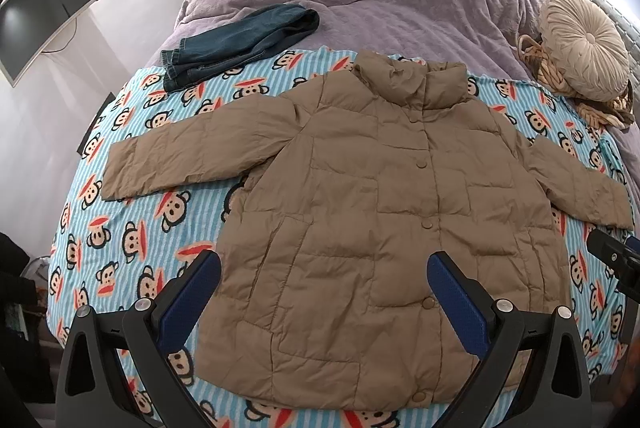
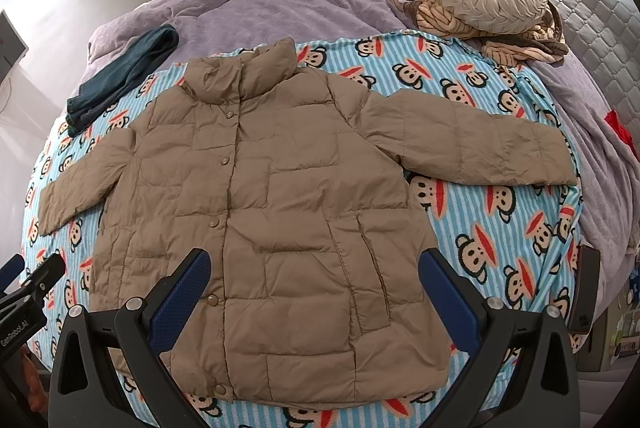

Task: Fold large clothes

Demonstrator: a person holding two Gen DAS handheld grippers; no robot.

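While tan puffer jacket (image 1: 360, 220) is lying flat, snapped, sleeves reaching toward 9 and 3 o'clock on monkey-print blanket (image 1: 120, 228), left gripper (image 1: 324, 282) and right gripper (image 2: 314, 280) are hovering at 6 o'clock hem, jaws spread, gripping nothing, likely readying first fold. Folded jeans (image 1: 236, 43) sitting at 11 o'clock.

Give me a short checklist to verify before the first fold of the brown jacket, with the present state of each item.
1. Jacket lies flat, front up: ok.
2. Both sleeves spread out to the sides: ok.
3. Snaps closed along the whole front: cannot tell.
4. Left gripper open, holding nothing: ok.
5. Right gripper open, holding nothing: ok.
6. Jeans lie apart from the jacket: ok.
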